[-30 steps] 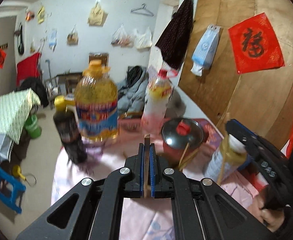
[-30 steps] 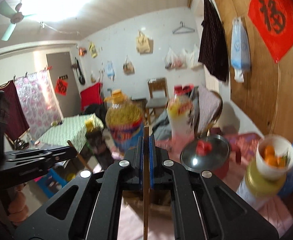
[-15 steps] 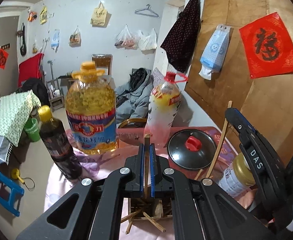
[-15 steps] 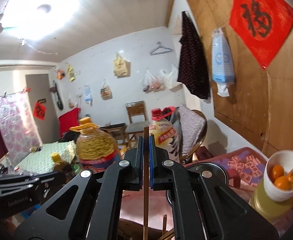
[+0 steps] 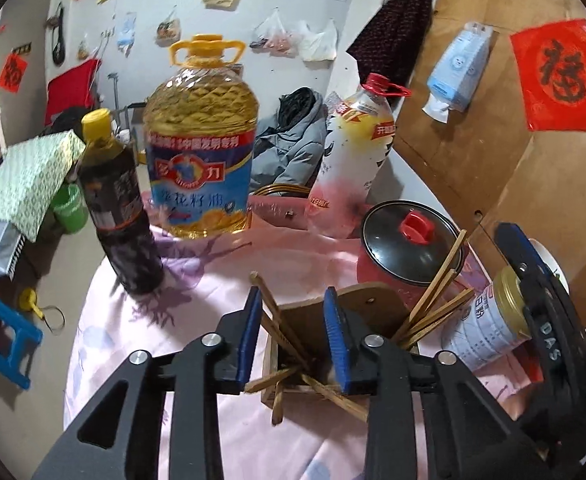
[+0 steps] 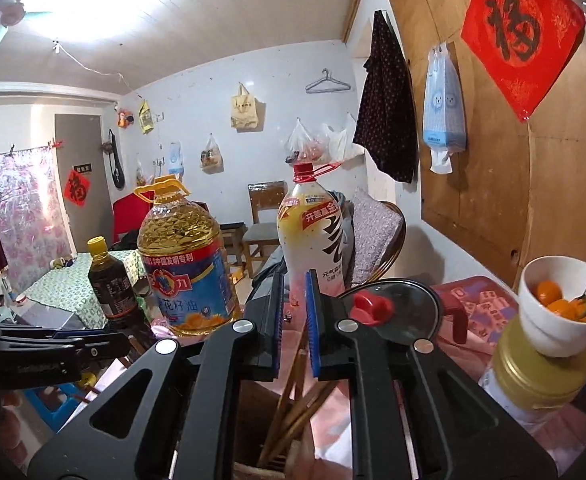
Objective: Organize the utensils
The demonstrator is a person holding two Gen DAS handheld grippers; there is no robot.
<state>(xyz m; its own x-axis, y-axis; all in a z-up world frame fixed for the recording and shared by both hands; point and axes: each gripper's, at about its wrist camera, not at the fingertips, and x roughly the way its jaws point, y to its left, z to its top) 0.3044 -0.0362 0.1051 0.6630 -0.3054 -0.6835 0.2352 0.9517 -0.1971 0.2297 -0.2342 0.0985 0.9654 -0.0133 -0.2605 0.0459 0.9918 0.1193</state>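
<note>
My left gripper (image 5: 293,320) hangs over a wooden utensil holder (image 5: 373,304) on the table, its jaws opening. One wooden chopstick (image 5: 279,320) leans loose between them, its lower end in the holder. More chopsticks (image 5: 437,292) stick out of the holder's right side. In the right wrist view my right gripper (image 6: 293,320) is also above the holder (image 6: 253,420), jaws opening by a narrow gap. A chopstick (image 6: 289,384) slants down from that gap into the holder, and the pads do not press on it.
On the pink tablecloth (image 5: 213,280) behind the holder stand a large oil jug (image 5: 201,152), a dark sauce bottle (image 5: 117,208), a drink bottle (image 5: 349,160) and a red pot with a glass lid (image 5: 411,248). At the right a tin (image 5: 489,320) carries a white bowl (image 6: 557,308) of oranges.
Both grippers came down over the wooden holder. Each was shut on a chopstick; now the jaws have parted and the chopsticks have dropped into the holder.
</note>
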